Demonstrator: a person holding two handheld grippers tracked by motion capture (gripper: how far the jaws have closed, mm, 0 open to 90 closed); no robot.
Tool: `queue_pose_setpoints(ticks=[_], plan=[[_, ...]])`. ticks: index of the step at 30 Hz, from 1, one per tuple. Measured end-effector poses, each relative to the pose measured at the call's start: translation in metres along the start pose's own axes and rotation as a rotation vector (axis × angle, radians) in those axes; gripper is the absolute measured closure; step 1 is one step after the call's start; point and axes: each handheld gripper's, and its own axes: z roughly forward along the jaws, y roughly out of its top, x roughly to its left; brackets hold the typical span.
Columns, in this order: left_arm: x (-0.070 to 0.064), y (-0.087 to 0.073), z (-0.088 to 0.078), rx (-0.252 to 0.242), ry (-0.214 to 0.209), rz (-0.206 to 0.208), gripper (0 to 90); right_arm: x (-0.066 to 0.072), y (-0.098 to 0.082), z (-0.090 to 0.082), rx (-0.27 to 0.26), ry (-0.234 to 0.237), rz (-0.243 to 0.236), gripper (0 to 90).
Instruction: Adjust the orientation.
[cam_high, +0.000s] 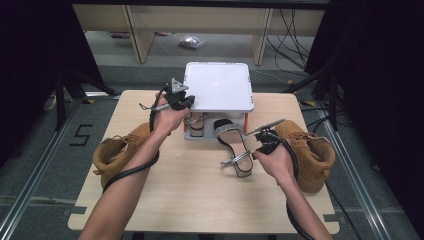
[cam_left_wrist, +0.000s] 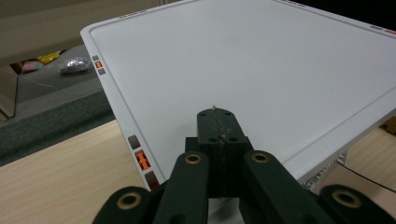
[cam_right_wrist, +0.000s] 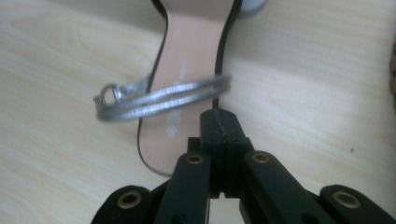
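On the bench, your right gripper (cam_right_wrist: 219, 123) has its fingers closed on the silver strap (cam_right_wrist: 163, 100) of the sandal (cam_high: 235, 145), which lies between the two boots. Your left gripper (cam_left_wrist: 219, 126), fingers closed and empty, hovers over the white tray (cam_left_wrist: 261, 60).

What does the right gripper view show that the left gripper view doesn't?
Right gripper view: a sandal with a silver strap, lying just beyond the shut right hand-held gripper. Left gripper view: a white tray at the shut left hand-held gripper, and a silvery bundle on the floor. Shared: the wooden table and black jaws pressed together.
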Motion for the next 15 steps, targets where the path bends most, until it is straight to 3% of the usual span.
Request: queue_pose_setpoints(ticks=[7,9,10,15], plan=[[0.000,0.000,0.000,0.001,0.000,0.001,89.9,-0.005,-0.021,0.010,0.063,0.012,-0.050,90.0],[0.000,0.000,0.000,0.001,0.002,0.003,89.9,-0.005,-0.024,0.011,0.084,0.002,-0.032,90.0],[0.000,0.000,0.000,0.001,0.002,0.004,89.9,-0.007,-0.027,0.014,0.080,0.012,-0.054,90.0],[0.000,0.000,0.000,0.001,0.001,0.004,89.9,-0.003,-0.037,0.023,0.129,0.017,-0.072,90.0]])
